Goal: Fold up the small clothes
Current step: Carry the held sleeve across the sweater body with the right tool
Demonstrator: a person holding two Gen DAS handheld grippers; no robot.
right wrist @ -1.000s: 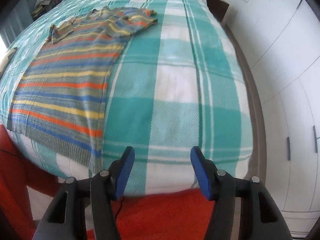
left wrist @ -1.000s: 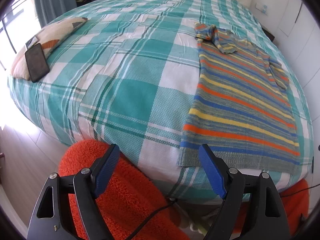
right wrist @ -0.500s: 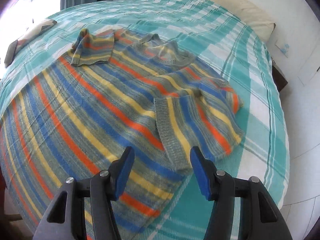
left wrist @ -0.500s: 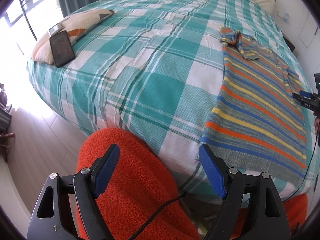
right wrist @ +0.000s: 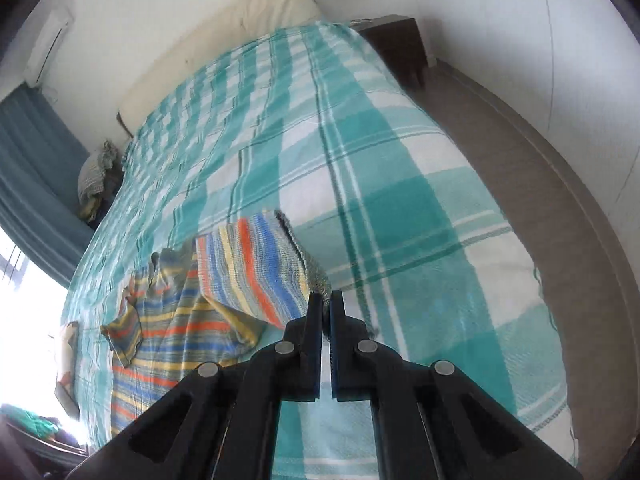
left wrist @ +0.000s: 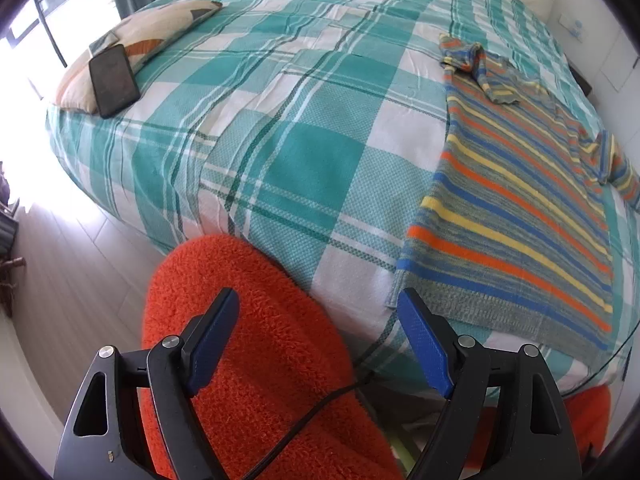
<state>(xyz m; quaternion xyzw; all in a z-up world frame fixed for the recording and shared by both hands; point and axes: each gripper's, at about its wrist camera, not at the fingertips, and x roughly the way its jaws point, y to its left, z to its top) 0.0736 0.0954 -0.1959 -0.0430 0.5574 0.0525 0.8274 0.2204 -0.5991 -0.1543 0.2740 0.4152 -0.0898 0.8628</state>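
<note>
A small striped sweater [left wrist: 520, 208] in grey, blue, orange and yellow lies flat on the teal plaid bed cover [left wrist: 304, 128], at the right of the left wrist view. My left gripper [left wrist: 320, 344] is open and empty, below the bed's edge, its right finger near the sweater's hem corner. My right gripper [right wrist: 326, 304] is shut on the grey cuff of the sweater's sleeve [right wrist: 256, 264], which it holds lifted above the bed. The rest of the sweater [right wrist: 168, 340] lies to the lower left in the right wrist view.
An orange fluffy seat [left wrist: 248, 352] stands under the left gripper, with a black cable [left wrist: 320, 404] across it. A patterned pillow [left wrist: 148, 44] with a black phone [left wrist: 114, 80] lies at the bed's left. A dark nightstand [right wrist: 396, 48] and white wall lie beyond the bed.
My right gripper has closed on the sleeve cuff and lifted it, turning toward the head of the bed. My left gripper stayed open and drew back slightly to the left.
</note>
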